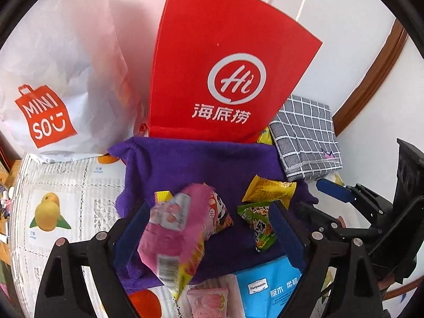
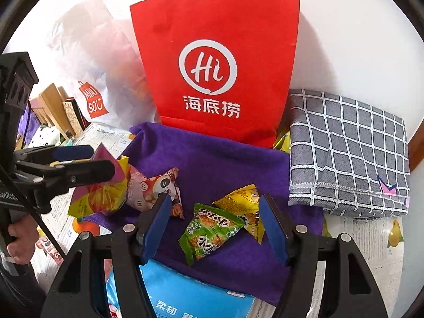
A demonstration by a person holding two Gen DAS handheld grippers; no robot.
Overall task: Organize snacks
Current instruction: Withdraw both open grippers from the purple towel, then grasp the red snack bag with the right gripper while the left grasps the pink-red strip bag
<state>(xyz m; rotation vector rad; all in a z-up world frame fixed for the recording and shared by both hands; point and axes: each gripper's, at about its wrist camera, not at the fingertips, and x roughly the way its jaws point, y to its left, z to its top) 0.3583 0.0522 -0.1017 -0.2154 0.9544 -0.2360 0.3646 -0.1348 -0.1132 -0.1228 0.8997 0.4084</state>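
Purple towel [image 2: 212, 156] is your sorting mat: it lies over the fruit-print paper [image 1: 66, 193] on the worktop so the small packets stay gathered in front of the red Haidilao paper bag [image 2: 217, 61], which stands upright at the towel's far edge, probably as the place they are meant to go. Your left tool [image 1: 209, 228] stands spread wide, and the pink snack packet [image 1: 175, 228] hangs tilted between its blue pads, blurred, with clear space on both sides; I judge it is dropping free, not pinched. Just past it lies the panda-print packet [image 2: 156, 188], and off to the right the yellow packet [image 1: 267, 188] and the green packet [image 2: 209, 233] overlap each other on the towel. Your right tool [image 2: 214, 225] is half spread and hovers with those 2 packets between its pads, neither pad pressing on them, so it grips nothing. A blue tissue pack [image 2: 190, 291] sits at the near edge under that tool. The white Miniso bag [image 1: 53, 79] leans beside the red one, and the folded grey checked cloth [image 2: 347, 153] rests to the right, apart from the snacks.
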